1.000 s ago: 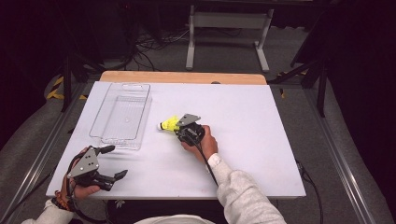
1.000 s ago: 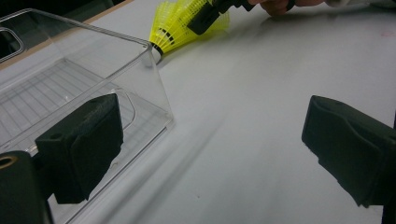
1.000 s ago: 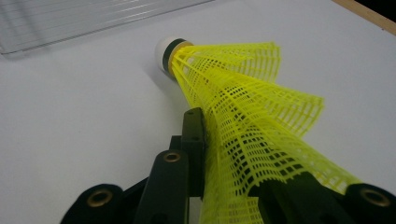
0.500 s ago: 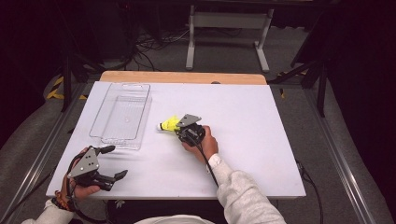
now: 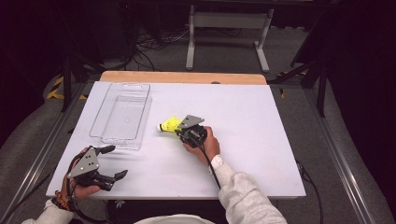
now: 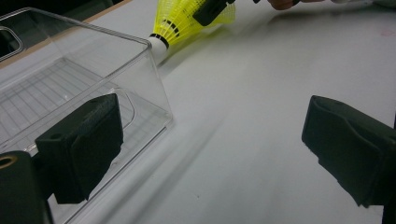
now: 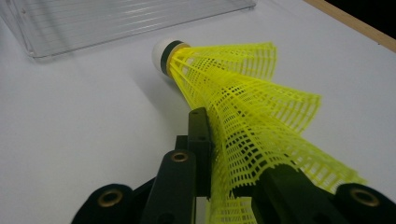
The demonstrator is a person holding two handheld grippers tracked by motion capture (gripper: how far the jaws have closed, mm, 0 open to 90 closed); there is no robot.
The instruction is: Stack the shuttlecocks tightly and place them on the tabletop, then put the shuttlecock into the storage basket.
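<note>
The right gripper [image 5: 180, 128] sits near the middle of the worktop [image 5: 261, 140], its jaws squeezed onto the yellow mesh skirt of a shuttlecock [image 5: 169, 125]; in the right gripper view the skirt [image 7: 261, 121] is visibly pinched flat and folded between the black jaws. The shuttlecock lies on its side, white cork [image 7: 161, 55] pointing toward 10 o'clock, at the clear plastic bin [image 5: 122, 116] that stands just beyond it at the worktop's 10 o'clock. The cork appears to rest on or just above the surface.

The left gripper [image 5: 108, 163] rests at 7 o'clock with its jaws spread wide and nothing between them; its own view looks past the bin's near corner [image 6: 154, 65] toward the shuttlecock [image 6: 182, 21].

The step in hand looks like carrying the shuttlecock into the bin. To do it well, lift straight up first so the cork clears the bin's wall, carry it over the rim, and lower it before letting go. The grip is on soft mesh, so hold no harder than needed: the skirt is already crumpled and could slip or stay deformed. The bin is light and unsecured; a knock from the cork could slide it.

The worktop is plain matte white with a wooden strip [image 5: 182, 77] along its 12 o'clock edge. Around it lies grey carpet, cables and a metal stand [image 5: 224, 32] in a dark room.
</note>
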